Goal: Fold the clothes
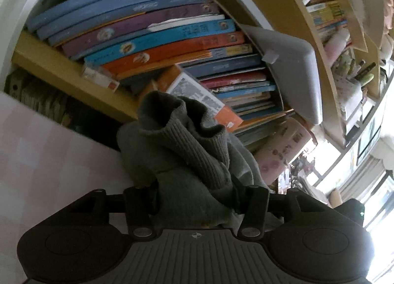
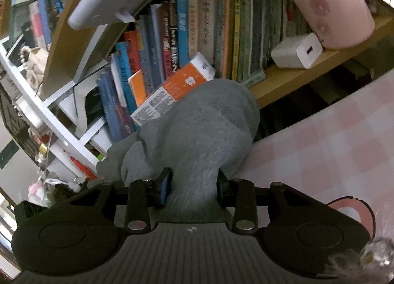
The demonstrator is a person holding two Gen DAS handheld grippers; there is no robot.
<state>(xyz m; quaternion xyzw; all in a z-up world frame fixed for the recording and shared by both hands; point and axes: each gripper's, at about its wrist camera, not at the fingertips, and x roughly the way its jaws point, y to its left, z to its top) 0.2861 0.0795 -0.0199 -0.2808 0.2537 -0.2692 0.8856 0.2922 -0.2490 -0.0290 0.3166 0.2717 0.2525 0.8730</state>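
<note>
A grey knit garment with a ribbed cuff (image 1: 182, 146) bunches up between the fingers of my left gripper (image 1: 202, 195), which is shut on it. The right wrist view shows a fuzzy grey part of the same garment (image 2: 202, 131) standing up from my right gripper (image 2: 194, 185), whose blue pads (image 2: 166, 185) press on the cloth from both sides. Both grippers hold the cloth above a table with a pink checked cover (image 2: 332, 148) and point towards a bookshelf. The cloth hides the fingertips in both views.
A wooden bookshelf packed with books (image 1: 160, 38) stands right behind the table. An orange and white box (image 2: 177, 87) leans against the books. A white charger (image 2: 298, 52) and a pink container (image 2: 332, 6) sit on the shelf. A grey flat device (image 1: 290, 67) leans there too.
</note>
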